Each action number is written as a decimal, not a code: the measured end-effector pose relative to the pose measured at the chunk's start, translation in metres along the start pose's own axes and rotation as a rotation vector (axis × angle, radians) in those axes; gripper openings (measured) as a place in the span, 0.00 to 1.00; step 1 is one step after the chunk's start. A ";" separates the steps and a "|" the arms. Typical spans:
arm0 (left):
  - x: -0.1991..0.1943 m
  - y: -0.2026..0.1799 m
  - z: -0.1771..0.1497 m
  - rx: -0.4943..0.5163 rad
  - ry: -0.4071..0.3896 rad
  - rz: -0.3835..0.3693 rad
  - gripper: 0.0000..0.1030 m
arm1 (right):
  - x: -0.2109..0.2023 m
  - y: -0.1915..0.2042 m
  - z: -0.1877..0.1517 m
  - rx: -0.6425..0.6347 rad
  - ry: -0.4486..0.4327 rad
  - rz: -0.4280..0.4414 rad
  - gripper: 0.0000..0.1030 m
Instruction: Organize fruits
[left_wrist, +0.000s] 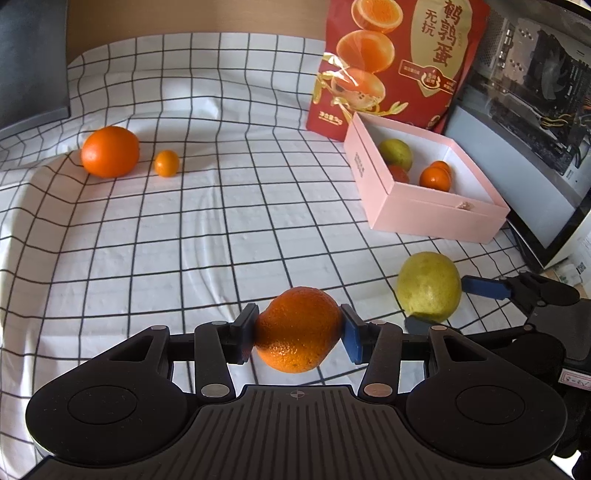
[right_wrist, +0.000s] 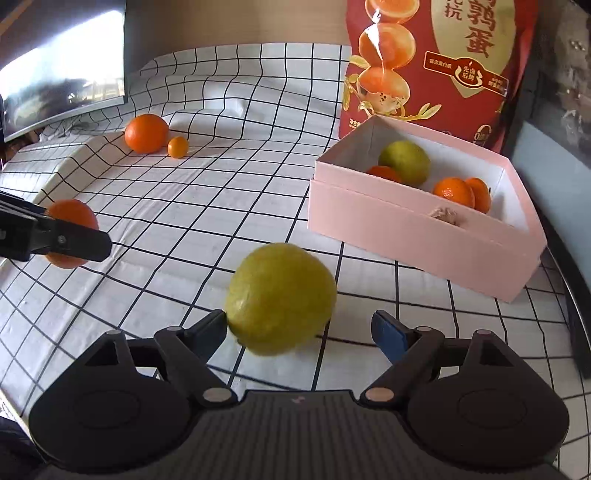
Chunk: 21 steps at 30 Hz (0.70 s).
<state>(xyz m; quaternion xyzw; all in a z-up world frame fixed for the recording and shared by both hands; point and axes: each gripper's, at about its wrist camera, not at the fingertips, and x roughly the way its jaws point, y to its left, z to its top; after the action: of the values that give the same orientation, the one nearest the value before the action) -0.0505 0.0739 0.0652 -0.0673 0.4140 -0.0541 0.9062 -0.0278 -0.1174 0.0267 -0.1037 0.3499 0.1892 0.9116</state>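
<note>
The left gripper is closed on an orange, one pad pressed into each side of it, and the fruit bulges slightly between them. It looks lifted off the checked cloth, though the pictures do not settle that. From this gripper the pink box lies ahead and to the right, well apart, with its open top facing up.

The right gripper is wide open around a yellow-green fruit. Its left pad touches or nearly touches the fruit's side; its right pad stands clear with a gap showing. The fruit sits between the fingers, a little left of centre, and is roughly round with no marked long axis, so the grip should not depend on its turn. Its outline is blurred, so whether it is resting or moving cannot be told. From this gripper the box lies just ahead and to the right, nearer than it is to the left gripper.

Inside the box are another yellow-green fruit toward the back and three small oranges: one by the near-left wall and two touching each other at the right. The near right part of the floor is bare.

Far ahead and to the left of both grippers, a large orange and a tiny one sit just beside each other on the cloth, not yet in the box. A red bag stands behind the box.

The next move likely turns on carrying the held orange rightward over the box's near wall.
</note>
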 end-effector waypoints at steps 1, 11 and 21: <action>0.001 -0.001 0.000 0.002 0.002 -0.004 0.51 | -0.001 0.001 -0.001 0.001 0.000 0.009 0.83; 0.003 -0.002 -0.003 -0.004 0.016 -0.002 0.51 | 0.011 0.006 0.007 0.021 -0.007 0.003 0.83; 0.009 -0.006 -0.004 -0.001 0.040 0.001 0.51 | 0.018 0.002 0.010 0.030 0.021 0.025 0.60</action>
<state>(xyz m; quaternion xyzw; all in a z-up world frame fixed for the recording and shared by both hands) -0.0479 0.0660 0.0572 -0.0665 0.4319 -0.0549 0.8978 -0.0099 -0.1072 0.0218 -0.0877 0.3637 0.1942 0.9068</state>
